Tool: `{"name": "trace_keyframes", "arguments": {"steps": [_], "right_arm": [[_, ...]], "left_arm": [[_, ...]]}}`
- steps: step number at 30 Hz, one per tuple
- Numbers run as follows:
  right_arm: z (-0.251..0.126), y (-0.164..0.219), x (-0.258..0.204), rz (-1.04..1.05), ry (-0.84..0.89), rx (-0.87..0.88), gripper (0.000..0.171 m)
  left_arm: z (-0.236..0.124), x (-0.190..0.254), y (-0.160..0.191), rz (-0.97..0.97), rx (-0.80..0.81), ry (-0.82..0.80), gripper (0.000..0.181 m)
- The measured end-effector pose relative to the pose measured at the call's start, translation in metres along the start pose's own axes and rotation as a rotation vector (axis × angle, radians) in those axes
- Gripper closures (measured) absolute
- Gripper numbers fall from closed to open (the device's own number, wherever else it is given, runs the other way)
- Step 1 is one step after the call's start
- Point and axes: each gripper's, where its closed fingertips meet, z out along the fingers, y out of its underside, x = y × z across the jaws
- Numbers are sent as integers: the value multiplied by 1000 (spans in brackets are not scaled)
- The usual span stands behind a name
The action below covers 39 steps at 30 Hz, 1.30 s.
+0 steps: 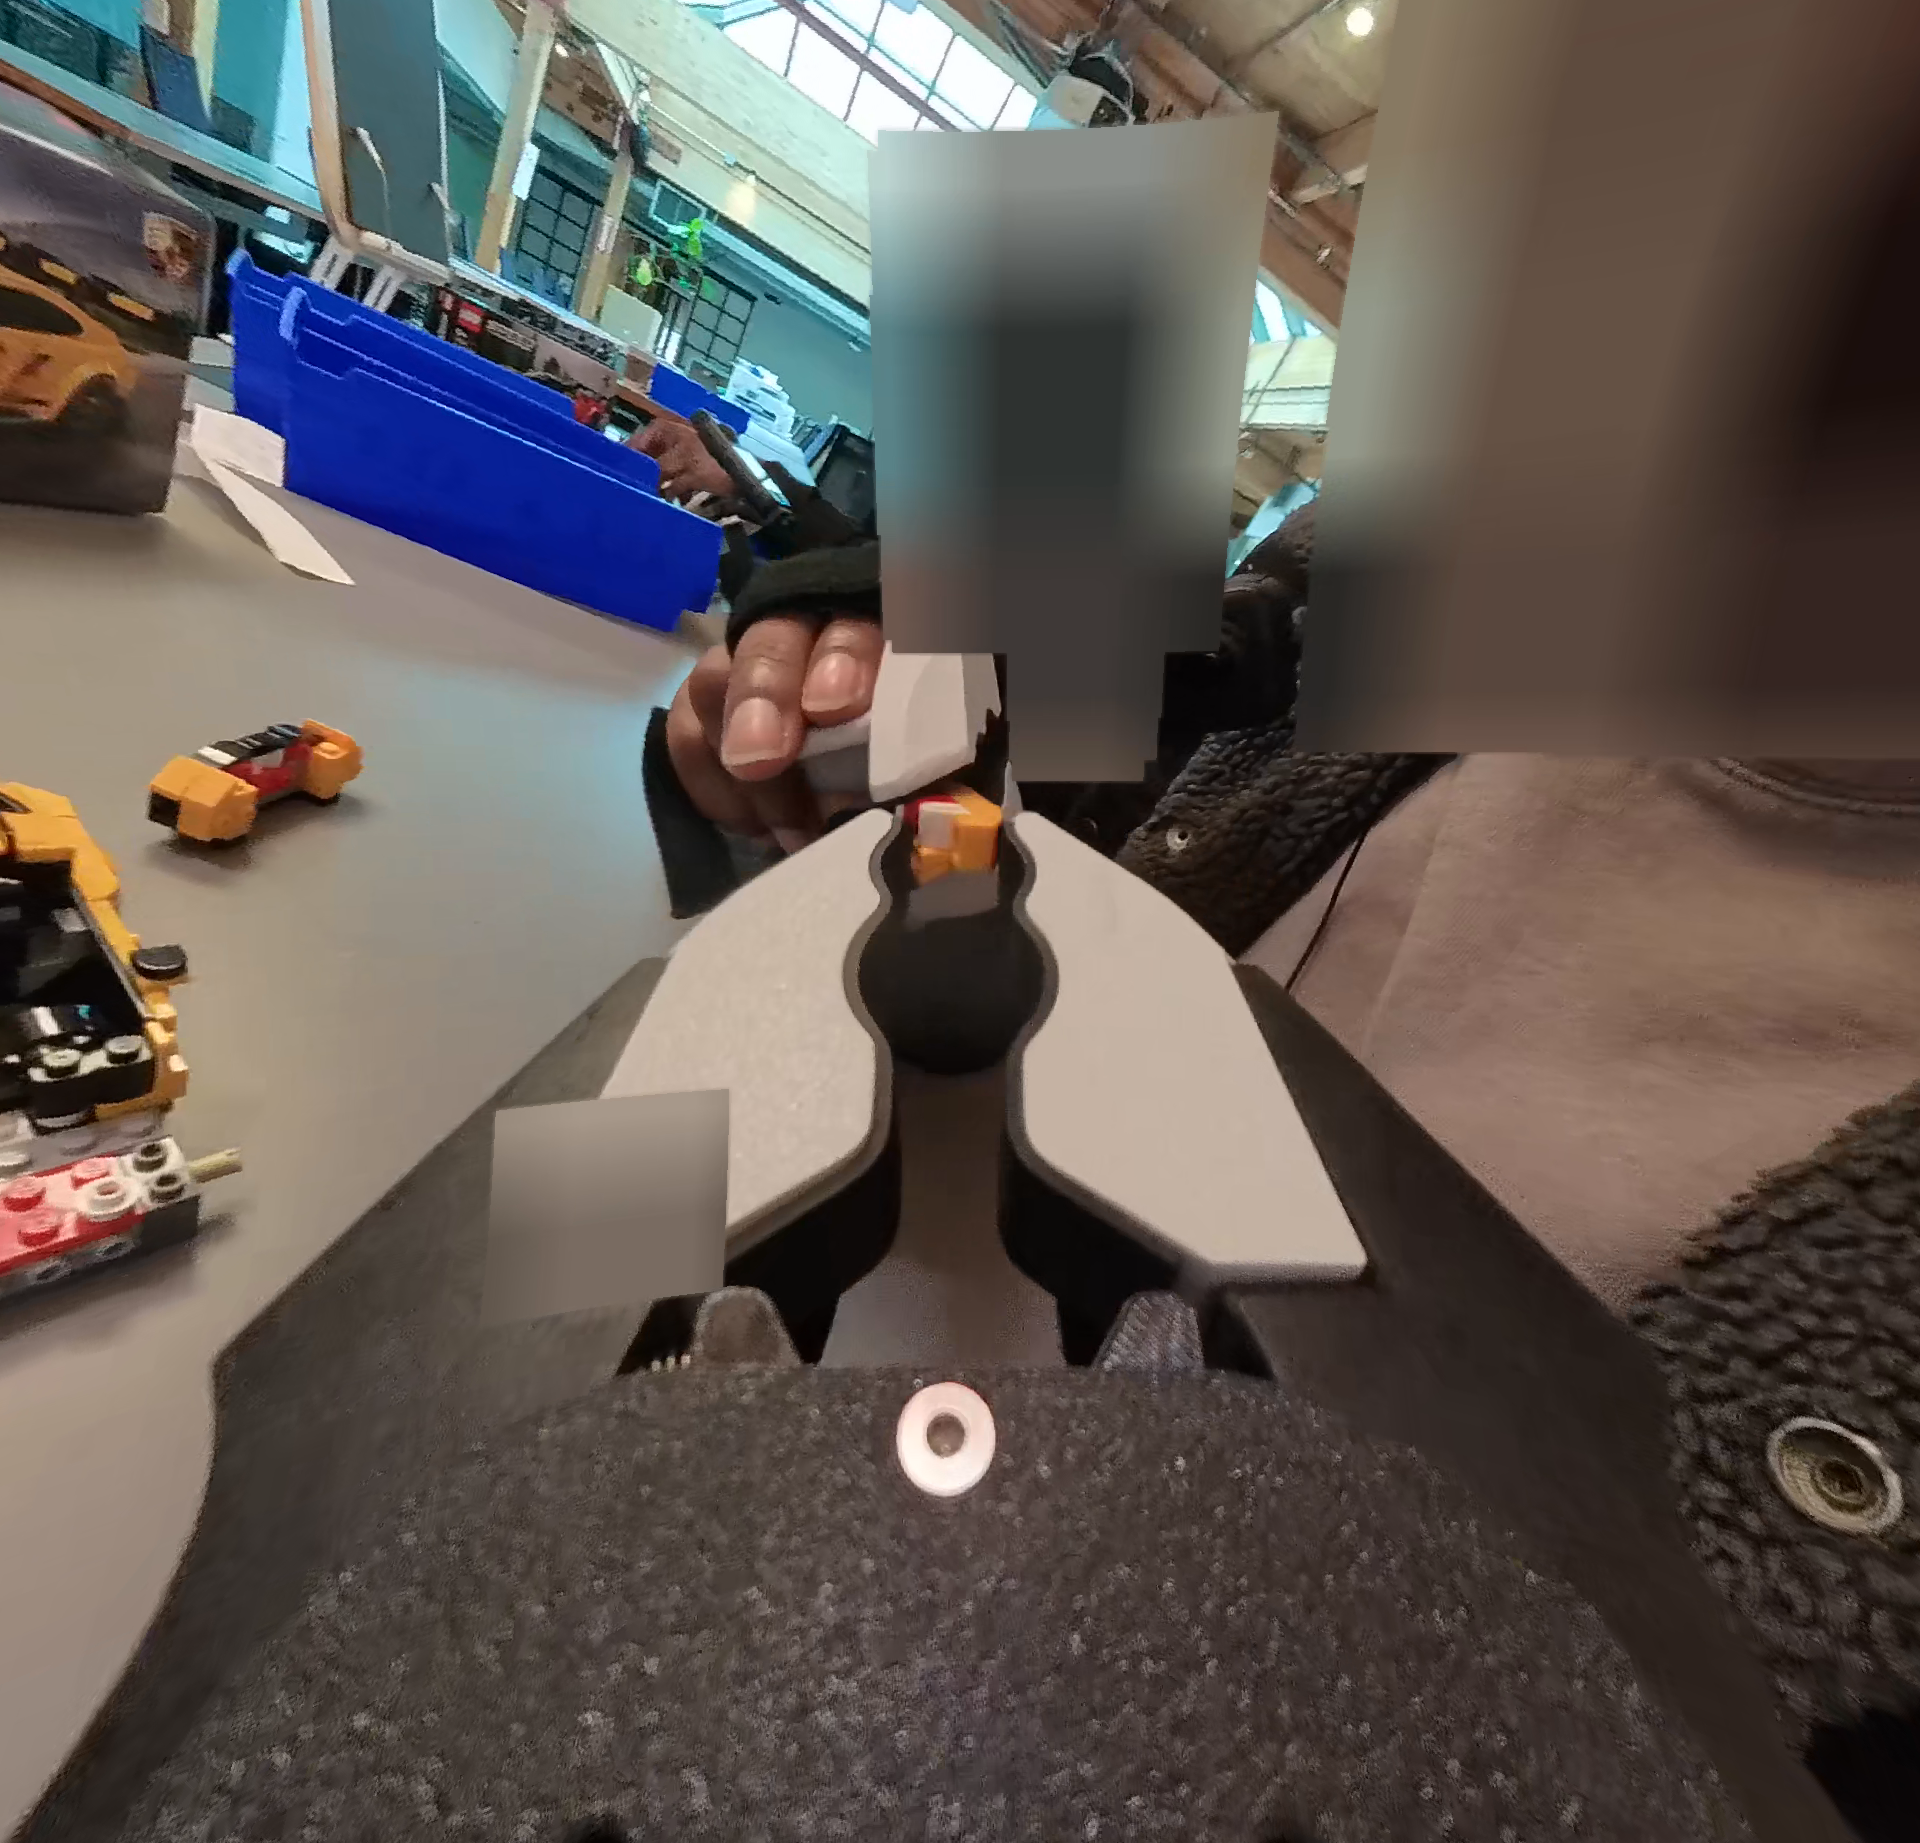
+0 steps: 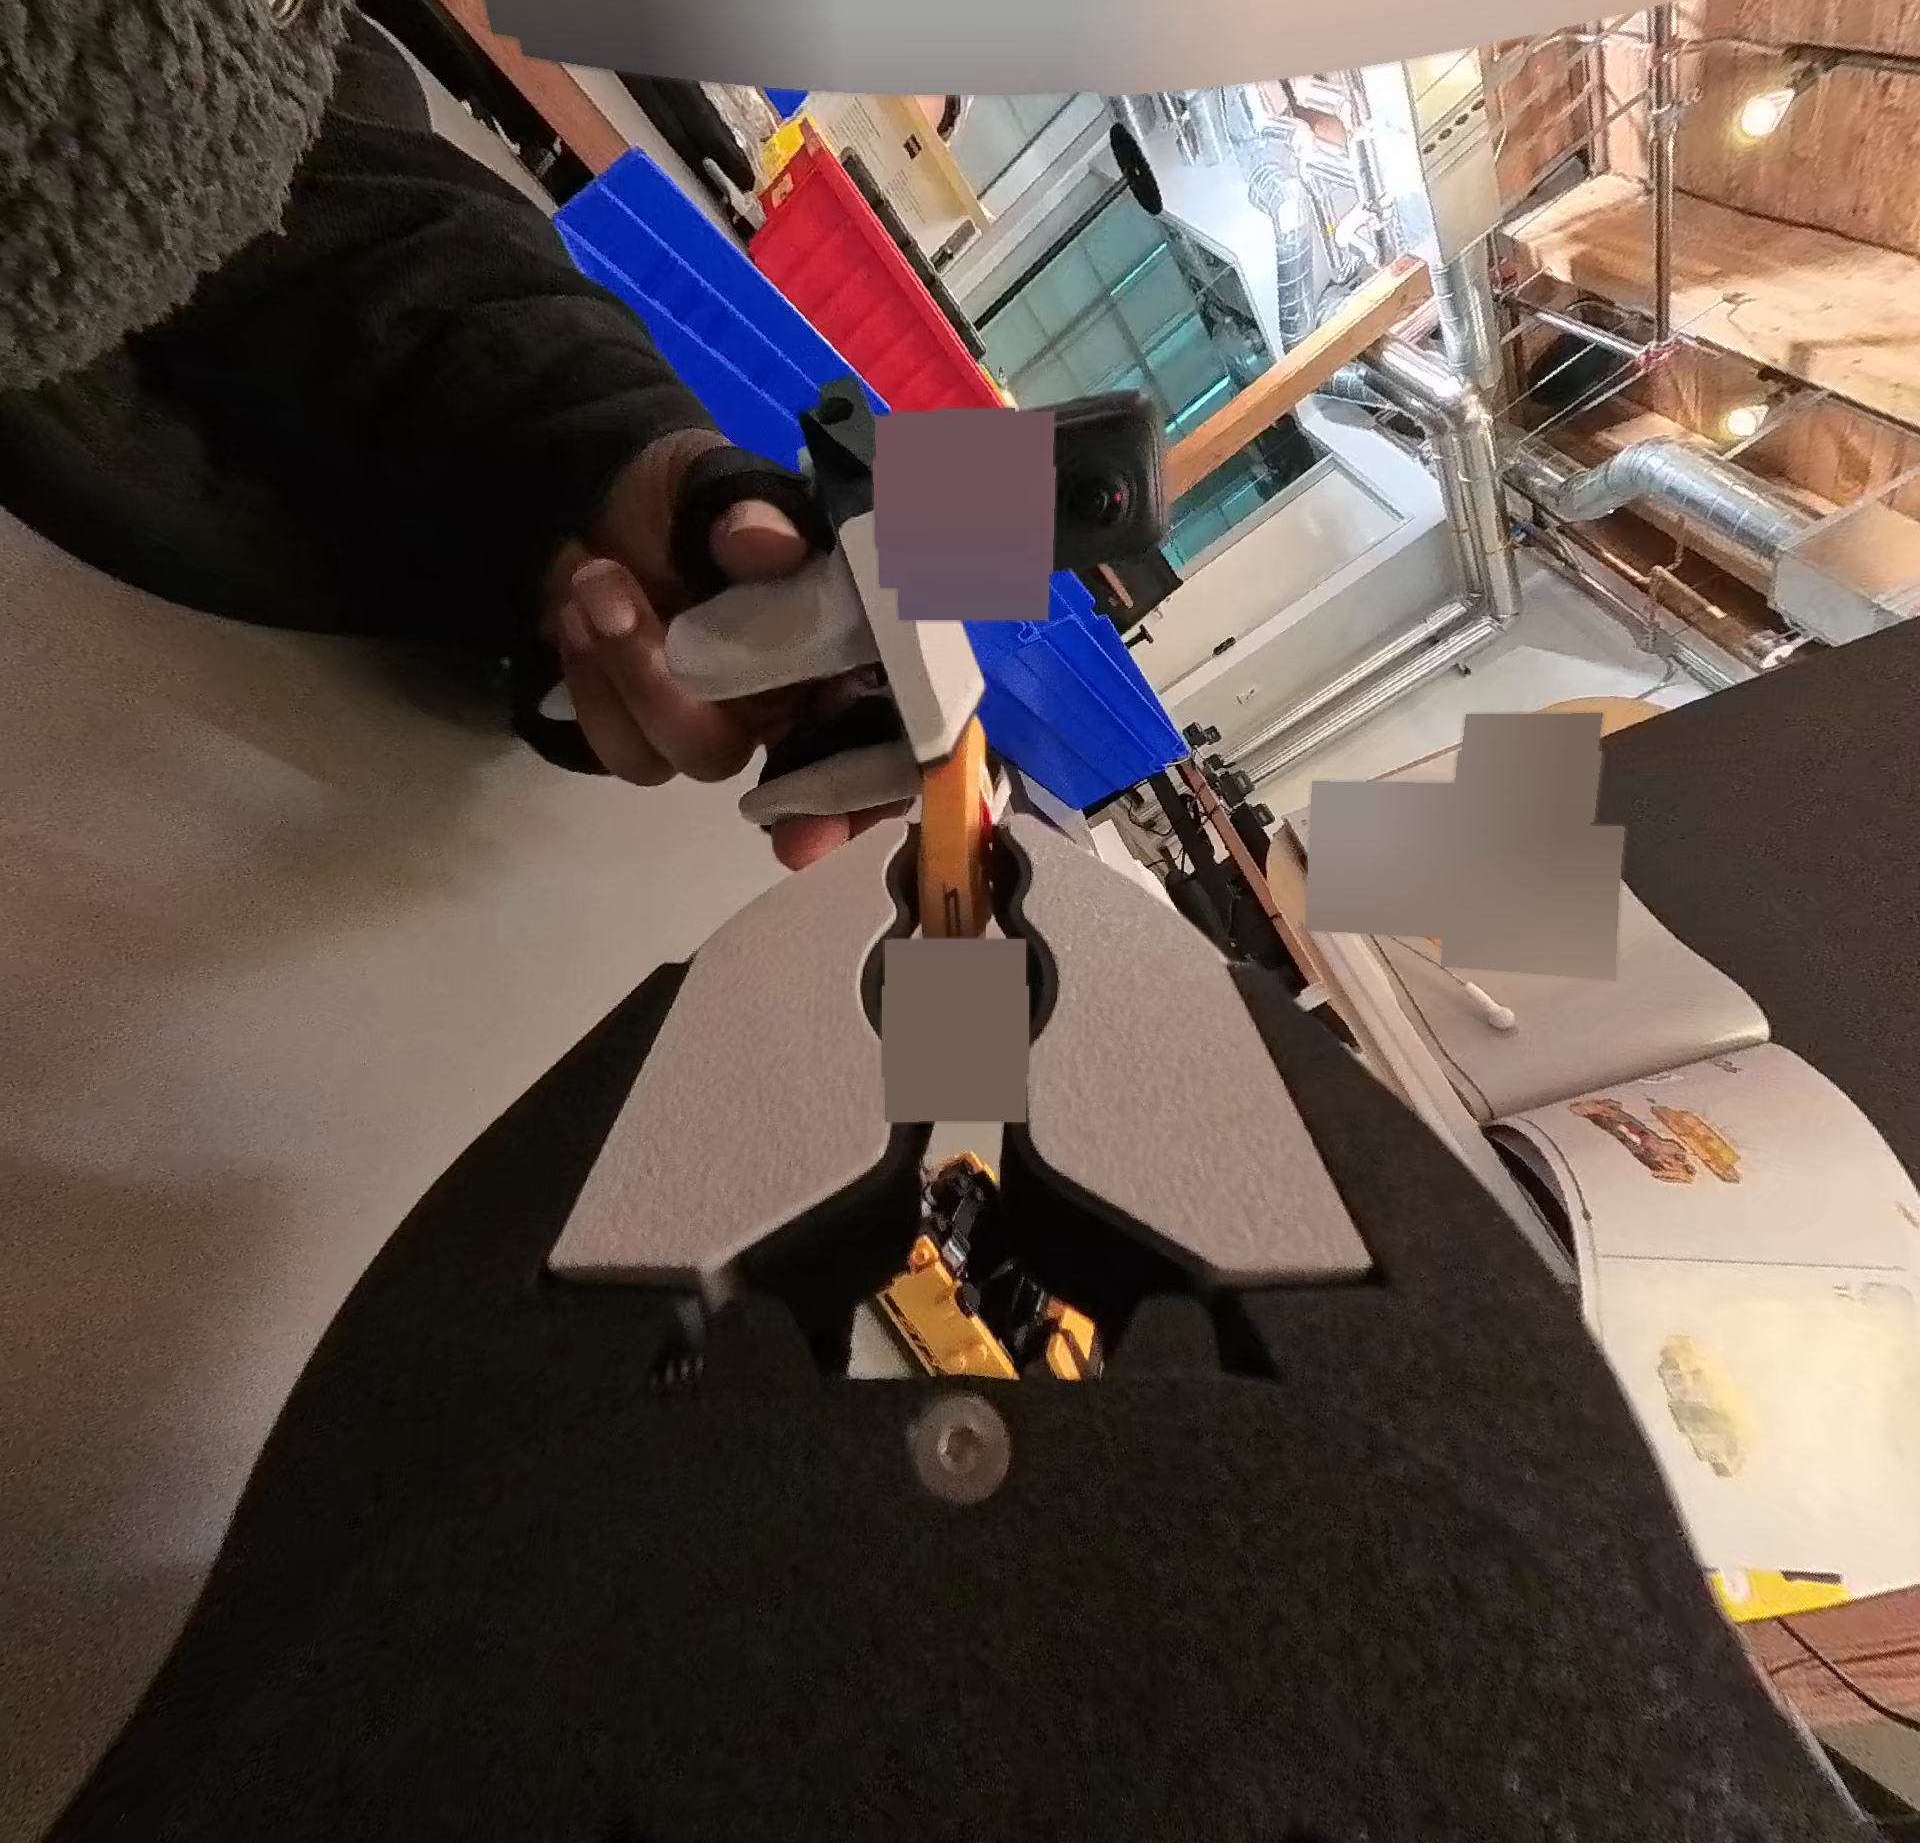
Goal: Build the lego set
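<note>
Left wrist view: left gripper [image 1: 954, 837] pinches orange brick piece [image 1: 958, 839]; printed box [image 1: 94, 339] behind.

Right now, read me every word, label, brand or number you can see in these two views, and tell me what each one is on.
I don't read writing out; these things bear some:
On the car-picture box: a small badge, blurred.
On the open instruction booklet: drawings, with print too small to read.
On the orange lego piece: black markings, partly hidden.
</note>
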Motion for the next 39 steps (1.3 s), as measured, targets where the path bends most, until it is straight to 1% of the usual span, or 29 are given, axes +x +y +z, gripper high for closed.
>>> {"name": "trace_keyframes", "arguments": {"steps": [5,7,9,11,13,16,18,22,30,32,34,35,37,39], "right_arm": [[0,4,1,15,-2,-16,159],[1,7,0,68,-17,-17,159],[2,16,-1,215,-59,-26,159],[2,28,-4,427,-141,-54,159],[0,34,-7,648,-236,-64,159],[-3,29,-9,824,-333,-30,159],[-3,27,-15,869,-386,-32,159],[-4,23,-19,918,-437,-24,159],[-6,20,-20,931,-454,-5,159],[-6,17,-20,918,-456,9,159],[-7,18,-19,930,-459,8,159],[-8,17,-19,957,-473,14,159],[-9,14,-15,1052,-504,31,159],[-10,12,-14,1200,-569,33,159]], "left_arm": [[0,-5,1,26,-18,-50,166],[0,-8,2,17,-20,-65,166],[-2,-17,4,-8,-30,-102,166],[-4,-24,5,37,-47,-157,150],[-8,-29,5,164,-82,-231,150],[-9,-37,12,309,-166,-326,154],[-8,-37,14,361,-185,-342,158],[-5,-32,16,422,-211,-339,170],[-5,-31,18,456,-234,-341,171],[-4,-28,17,404,-212,-304,171],[-6,-27,13,337,-176,-280,164],[-7,-27,10,337,-160,-282,164],[-9,-28,7,428,-163,-315,164],[-9,-26,5,567,-177,-356,162]]}}
